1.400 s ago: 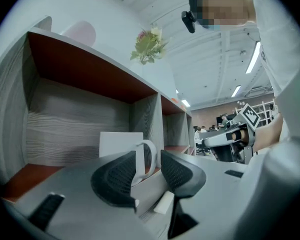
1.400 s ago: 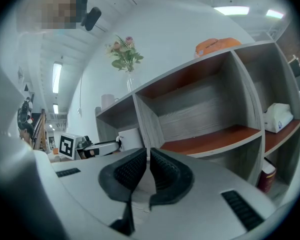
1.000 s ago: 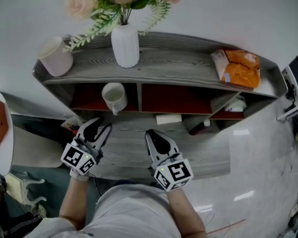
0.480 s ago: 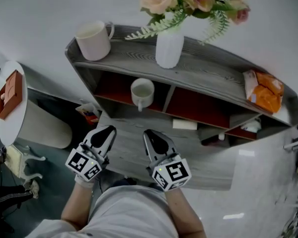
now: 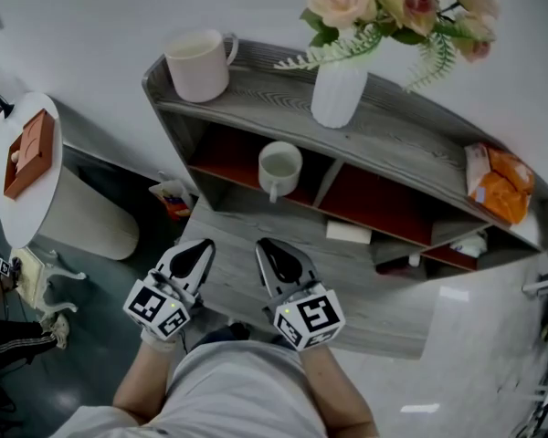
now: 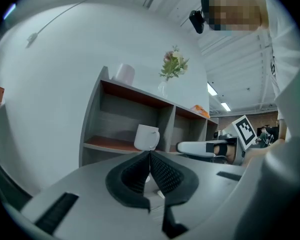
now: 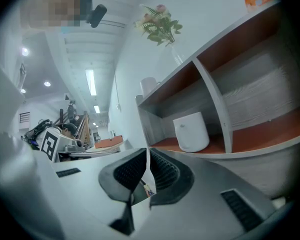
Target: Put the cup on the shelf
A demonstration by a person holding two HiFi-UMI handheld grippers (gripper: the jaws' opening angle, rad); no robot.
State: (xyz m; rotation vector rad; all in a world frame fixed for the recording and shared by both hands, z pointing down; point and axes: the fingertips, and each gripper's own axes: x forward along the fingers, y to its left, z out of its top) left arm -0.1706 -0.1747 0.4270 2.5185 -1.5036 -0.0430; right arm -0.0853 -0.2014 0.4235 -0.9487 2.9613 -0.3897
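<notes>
Already on the shelf (image 5: 420, 144), the plain white cup (image 5: 280, 164) stands upright in the left-hand, red-lined compartment, handle towards the person, nearer the divider (image 5: 327, 182) than the outer wall, with bare floor to its left. A second cup (image 5: 199, 65), a vase (image 5: 338, 94) of roses and an orange packet (image 5: 498, 185), its print too small to read, line the top board. The left gripper (image 5: 199, 247) has just closed its jaws on nothing; the right gripper (image 5: 265, 246) is likewise clamped and empty. Both are held well back from the shelf front.
</notes>
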